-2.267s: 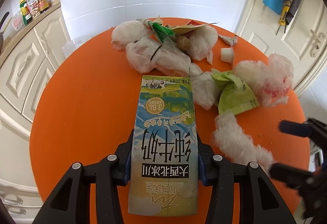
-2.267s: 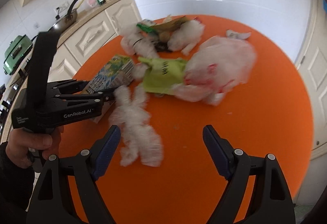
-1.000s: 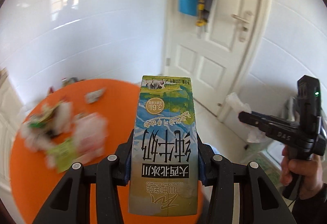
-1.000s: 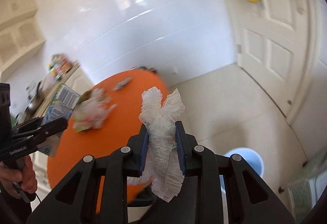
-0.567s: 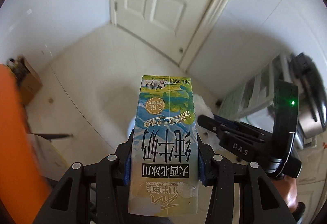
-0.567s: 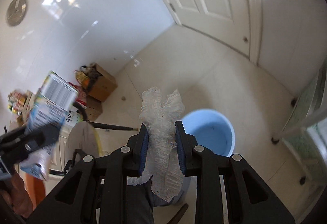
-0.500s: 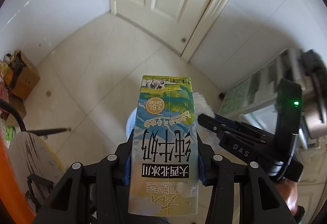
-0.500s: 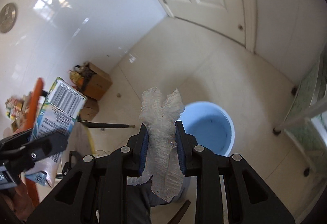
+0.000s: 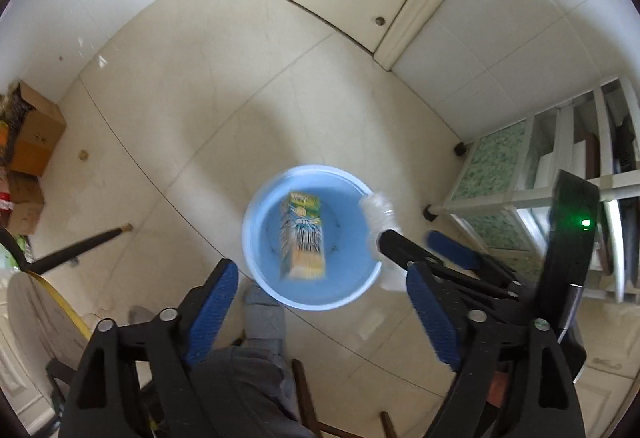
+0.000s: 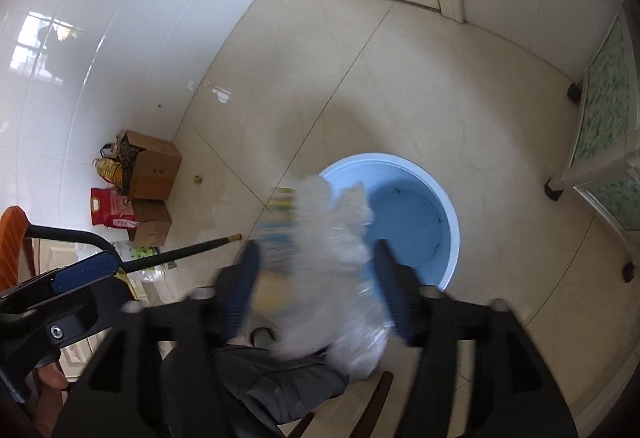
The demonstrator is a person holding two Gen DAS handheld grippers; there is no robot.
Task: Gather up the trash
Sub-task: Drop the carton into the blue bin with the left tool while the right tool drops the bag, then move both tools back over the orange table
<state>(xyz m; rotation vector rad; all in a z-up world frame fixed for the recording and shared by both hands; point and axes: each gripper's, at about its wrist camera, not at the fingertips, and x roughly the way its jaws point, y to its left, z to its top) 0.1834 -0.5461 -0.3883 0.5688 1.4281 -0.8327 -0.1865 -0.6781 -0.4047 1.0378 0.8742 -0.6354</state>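
Blue bucket (image 9: pixel 256 258) sits below both grippers as drop target. Left gripper (image 9: pixel 320 302) spread wide, empty; carton (image 9: pixel 303 238) inside bucket. Right gripper (image 10: pixel 320 290) parted, blurred white wrapper (image 10: pixel 332 278) between jaws; grip unclear.

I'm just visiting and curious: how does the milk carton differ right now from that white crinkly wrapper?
The milk carton is a stiff printed box, blurred inside the blue bucket; the white crinkly wrapper is soft, shapeless and plain. The carton is well clear of the open left gripper; the wrapper sits blurred between the parted fingers of the right gripper, above the bucket. Both are trash headed for that bucket.
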